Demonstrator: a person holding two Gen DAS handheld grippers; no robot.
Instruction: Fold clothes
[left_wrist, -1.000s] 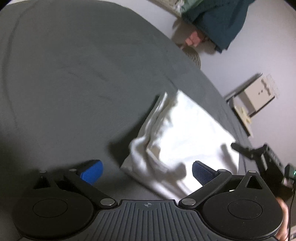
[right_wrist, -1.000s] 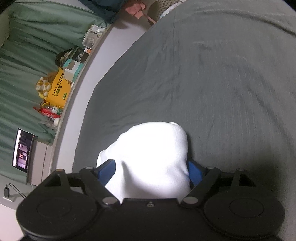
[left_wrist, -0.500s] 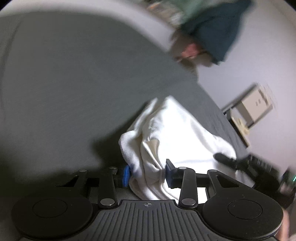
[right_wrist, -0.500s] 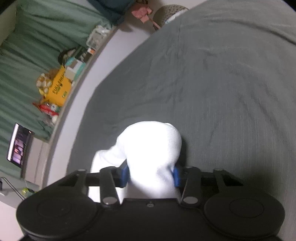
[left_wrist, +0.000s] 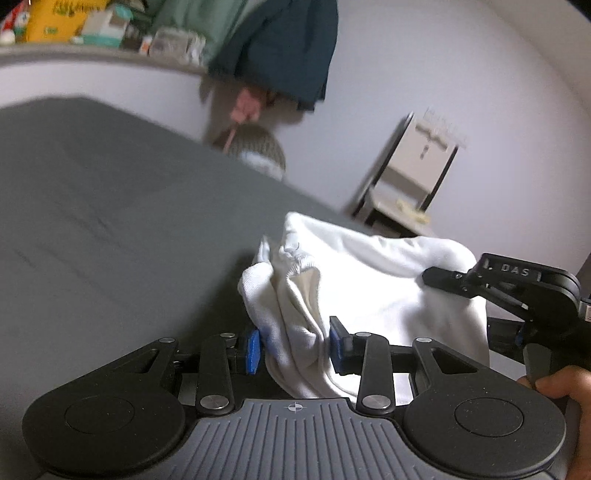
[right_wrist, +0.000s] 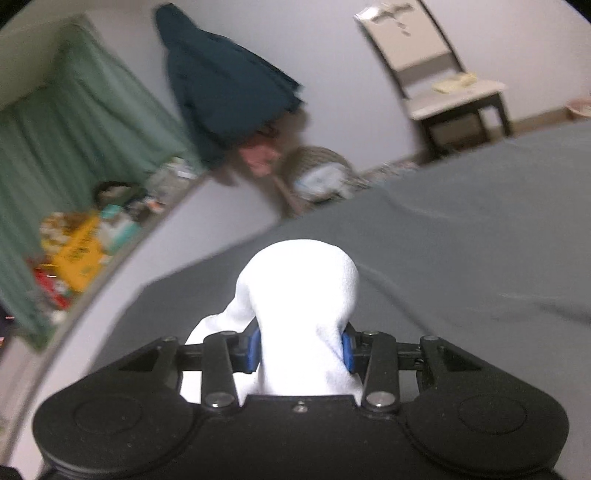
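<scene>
Since the earlier frames both my grippers have closed and lifted: my left gripper (left_wrist: 295, 347) now pinches a bunched edge of the white knit garment (left_wrist: 369, 288), raised off the dark grey bedsheet (left_wrist: 110, 229); my right gripper (right_wrist: 301, 349) clamps another bunched fold of it. Blue pads (right_wrist: 253, 349) press cloth both sides.

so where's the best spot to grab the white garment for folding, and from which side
By its bunched edges, one in each gripper, coming in low from the near side. The left gripper is shut on the ribbed, hemmed end of the white garment; the right gripper is shut on the other end. The cloth sags between them above the grey bed cover, so thick gathered folds probably give the pads more to pinch.
</scene>
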